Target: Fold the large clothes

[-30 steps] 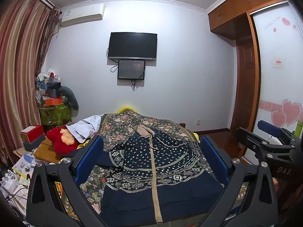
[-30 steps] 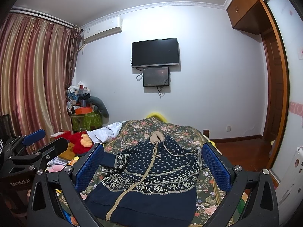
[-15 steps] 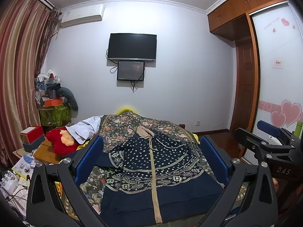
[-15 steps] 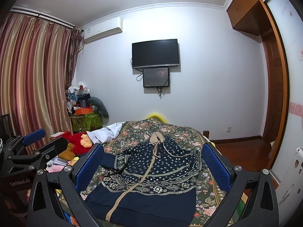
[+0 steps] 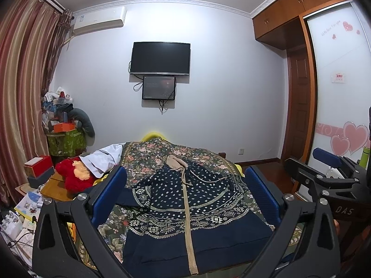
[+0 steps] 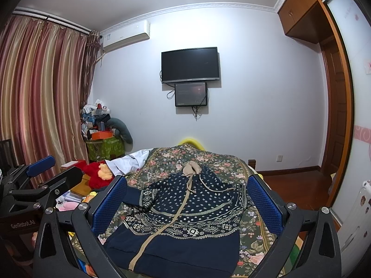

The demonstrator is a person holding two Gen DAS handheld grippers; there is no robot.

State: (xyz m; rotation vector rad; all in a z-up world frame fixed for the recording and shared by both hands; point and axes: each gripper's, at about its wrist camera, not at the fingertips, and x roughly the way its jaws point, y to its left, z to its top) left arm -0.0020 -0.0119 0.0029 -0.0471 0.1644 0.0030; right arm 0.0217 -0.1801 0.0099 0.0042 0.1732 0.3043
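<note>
The navy patterned hooded jacket with a beige zip point(image 5: 185, 210) is lying spread flat, still unfolded, on the floral bed cover point(image 5: 148, 155). Both the left tool point(image 5: 185, 199) and right tool point(image 6: 185, 203) are hovering wide open, gripping nothing; all folding appears left.

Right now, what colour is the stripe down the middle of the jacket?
Beige, on the dark navy jacket with white dots. The left wrist view shows it best.

Matt patterned knit jacket point(image 5: 185, 199) on floral cloth bedspread point(image 5: 148, 155) — glossy wooden wardrobe point(image 5: 301, 2)
</note>
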